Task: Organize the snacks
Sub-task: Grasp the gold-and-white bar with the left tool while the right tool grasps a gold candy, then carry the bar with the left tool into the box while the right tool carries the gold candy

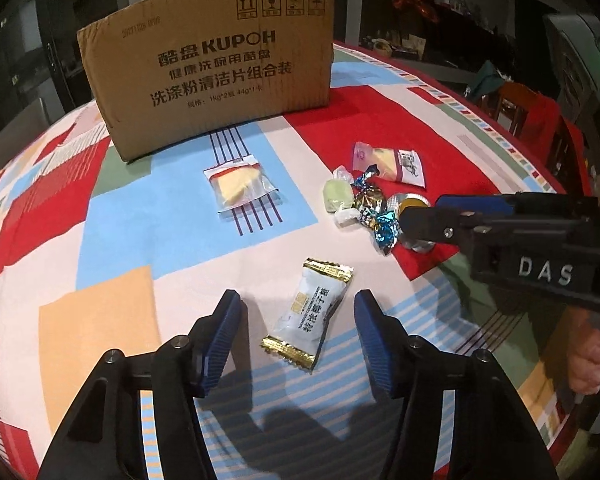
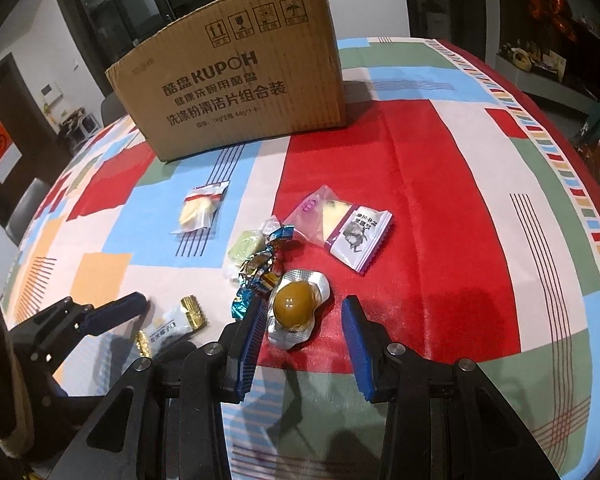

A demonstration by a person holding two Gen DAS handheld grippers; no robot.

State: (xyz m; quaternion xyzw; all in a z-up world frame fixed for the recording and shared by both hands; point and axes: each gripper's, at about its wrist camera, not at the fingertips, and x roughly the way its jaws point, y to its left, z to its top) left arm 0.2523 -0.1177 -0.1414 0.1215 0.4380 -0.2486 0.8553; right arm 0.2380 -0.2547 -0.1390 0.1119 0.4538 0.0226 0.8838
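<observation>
Straddling a white sachet with gold crimped ends (image 1: 310, 316), the left tool (image 1: 298, 320) has its jaws apart, neither pad touching the wrapper on the patchwork-cloth surface (image 1: 112, 240). The right tool (image 2: 304, 328) likewise stands apart around a foil blister holding a brown round sweet (image 2: 296, 308); its left pad looks just beside the foil, contact unclear. Both seem at the grasping step: next, closing fully, then lifting toward the brown cardboard box (image 1: 216, 76) behind. A cluster of blue-and-gold twisted candies (image 2: 256, 276) crowds the blister and could get snagged. Two clear packets of pale cake (image 1: 240, 186) lie between the tools and the box.
</observation>
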